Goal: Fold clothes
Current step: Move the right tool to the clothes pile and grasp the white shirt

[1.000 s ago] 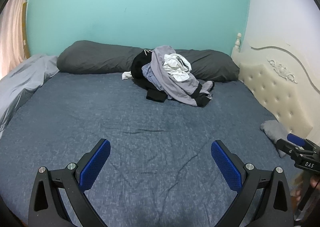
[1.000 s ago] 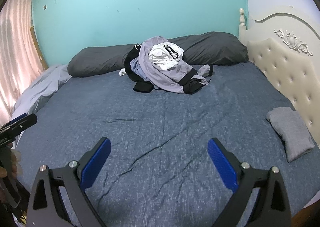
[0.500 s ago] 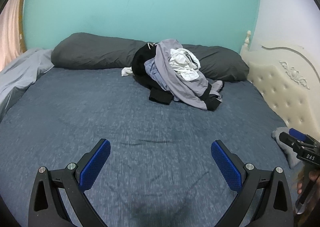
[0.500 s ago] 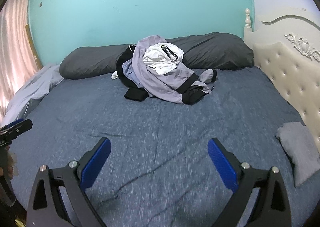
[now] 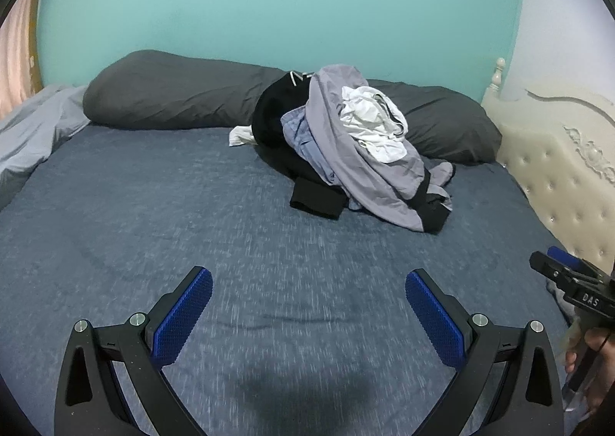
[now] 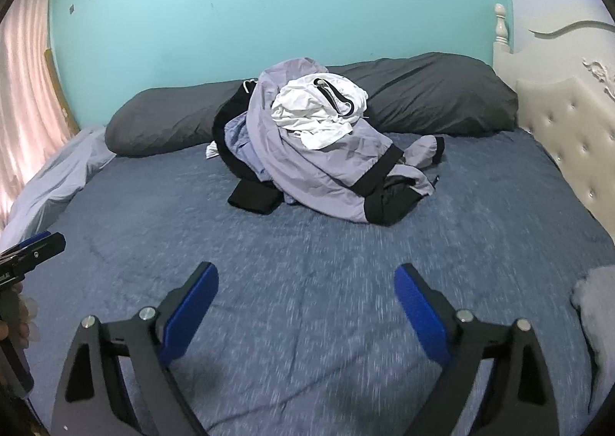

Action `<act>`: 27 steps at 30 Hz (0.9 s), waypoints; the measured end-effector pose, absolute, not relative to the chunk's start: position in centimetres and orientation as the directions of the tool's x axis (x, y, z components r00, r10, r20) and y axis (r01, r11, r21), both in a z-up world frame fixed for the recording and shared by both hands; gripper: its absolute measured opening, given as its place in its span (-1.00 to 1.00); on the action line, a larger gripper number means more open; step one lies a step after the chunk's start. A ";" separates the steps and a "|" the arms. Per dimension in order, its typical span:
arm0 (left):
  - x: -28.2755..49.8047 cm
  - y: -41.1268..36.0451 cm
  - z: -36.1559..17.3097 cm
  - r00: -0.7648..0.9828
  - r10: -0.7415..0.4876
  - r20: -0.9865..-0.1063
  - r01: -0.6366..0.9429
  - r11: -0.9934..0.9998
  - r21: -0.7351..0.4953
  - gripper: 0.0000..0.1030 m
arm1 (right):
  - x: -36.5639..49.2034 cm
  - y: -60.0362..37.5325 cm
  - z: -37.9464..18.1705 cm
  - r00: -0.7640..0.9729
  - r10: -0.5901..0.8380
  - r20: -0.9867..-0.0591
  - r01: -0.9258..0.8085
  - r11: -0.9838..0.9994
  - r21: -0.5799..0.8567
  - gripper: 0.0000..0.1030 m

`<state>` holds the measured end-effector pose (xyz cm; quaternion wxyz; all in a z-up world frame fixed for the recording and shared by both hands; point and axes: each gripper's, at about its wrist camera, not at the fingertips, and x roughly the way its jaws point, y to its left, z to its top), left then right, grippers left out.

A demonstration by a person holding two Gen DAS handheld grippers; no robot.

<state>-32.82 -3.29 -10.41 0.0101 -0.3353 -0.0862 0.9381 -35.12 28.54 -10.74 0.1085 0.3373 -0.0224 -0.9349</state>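
A heap of clothes lies at the far side of the blue bed, against the long dark pillow. A lilac jacket with black trim covers black and pale blue garments, and a white garment sits on top. My left gripper hovers over bare sheet well short of the heap, open and empty. My right gripper is beside it, also short of the heap, its jaws wide and closing slightly with nothing between them. Each gripper's tip shows at the other view's edge.
A long dark grey pillow runs along the teal wall. A cream padded headboard borders the right side. A small folded grey cloth lies at the right edge. A pale grey blanket is bunched at the left by a pink curtain.
Both grippers have moved forward and lower over the bed, so the clothes heap looks larger and nearer. The right gripper's jaws stand slightly narrower.
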 end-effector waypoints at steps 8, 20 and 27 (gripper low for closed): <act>-39.2 -4.8 -13.4 -0.765 0.064 -0.640 0.055 -0.985 -0.164 0.99 | -43.1 27.9 -13.2 -0.750 -0.238 -0.617 0.205 -0.971 0.125 0.56; -46.4 -6.6 -15.7 -0.752 0.035 -0.658 0.089 -0.984 -0.155 0.99 | -53.3 27.0 -15.9 -0.740 -0.264 -0.618 0.199 -0.964 0.175 0.48; -49.3 -7.7 -17.2 -0.736 0.024 -0.676 0.109 -0.982 -0.154 0.99 | -57.8 25.6 -16.2 -0.749 -0.266 -0.606 0.230 -0.963 0.138 0.48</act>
